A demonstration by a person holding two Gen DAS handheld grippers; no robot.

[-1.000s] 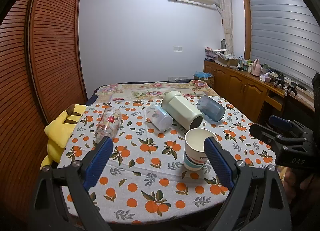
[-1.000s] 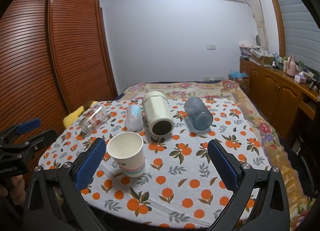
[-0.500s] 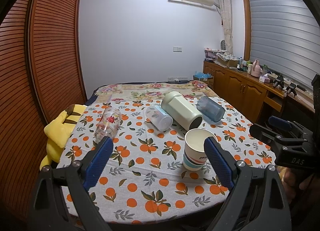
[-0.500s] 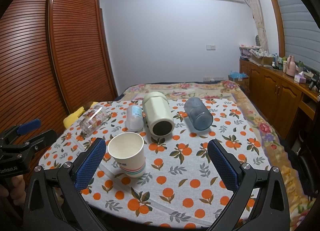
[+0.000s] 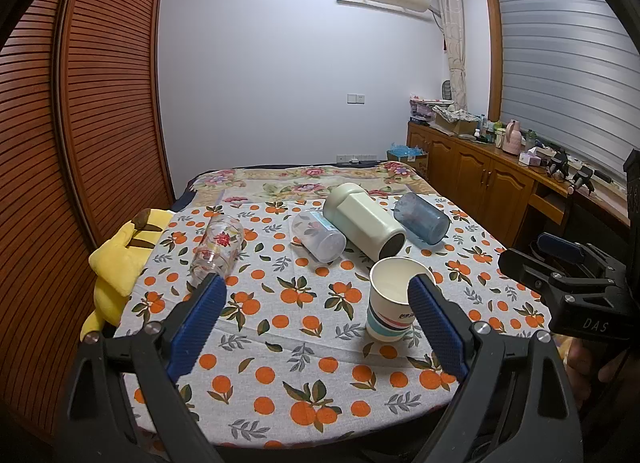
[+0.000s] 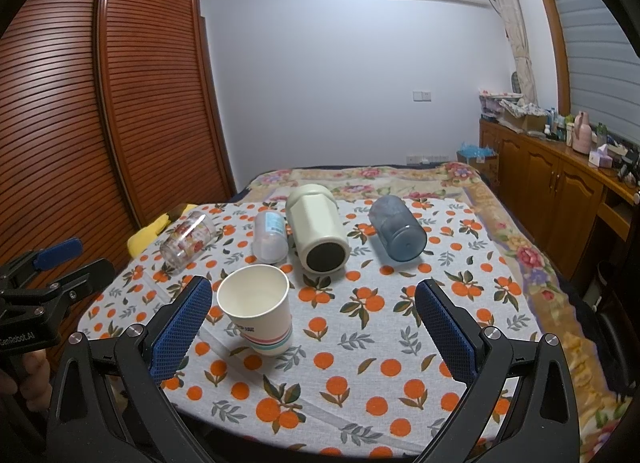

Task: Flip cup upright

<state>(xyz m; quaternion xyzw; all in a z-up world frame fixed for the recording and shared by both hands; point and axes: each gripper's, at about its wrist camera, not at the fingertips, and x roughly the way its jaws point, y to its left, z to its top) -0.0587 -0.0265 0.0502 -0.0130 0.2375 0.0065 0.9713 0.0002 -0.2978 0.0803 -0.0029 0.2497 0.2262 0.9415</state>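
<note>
A white paper cup with coloured stripes (image 5: 390,303) (image 6: 258,309) stands upright on the orange-print tablecloth (image 5: 304,327) (image 6: 360,327). Behind it several cups lie on their sides: a clear glass with red print (image 5: 216,247) (image 6: 188,237), a frosted plastic cup (image 5: 318,235) (image 6: 270,237), a cream tumbler (image 5: 362,221) (image 6: 318,229) and a blue-grey cup (image 5: 420,217) (image 6: 396,227). My left gripper (image 5: 316,319) is open and empty, above the table's front. My right gripper (image 6: 312,327) is open and empty, the paper cup just inside its left finger.
A yellow plush toy (image 5: 120,251) lies at the table's left edge. A slatted wooden wardrobe (image 5: 80,123) stands to the left. A wooden sideboard with clutter (image 5: 500,179) runs along the right wall. A floral blanket (image 6: 380,183) covers the bed behind.
Both grippers have drifted very slightly; the cups have not moved.
</note>
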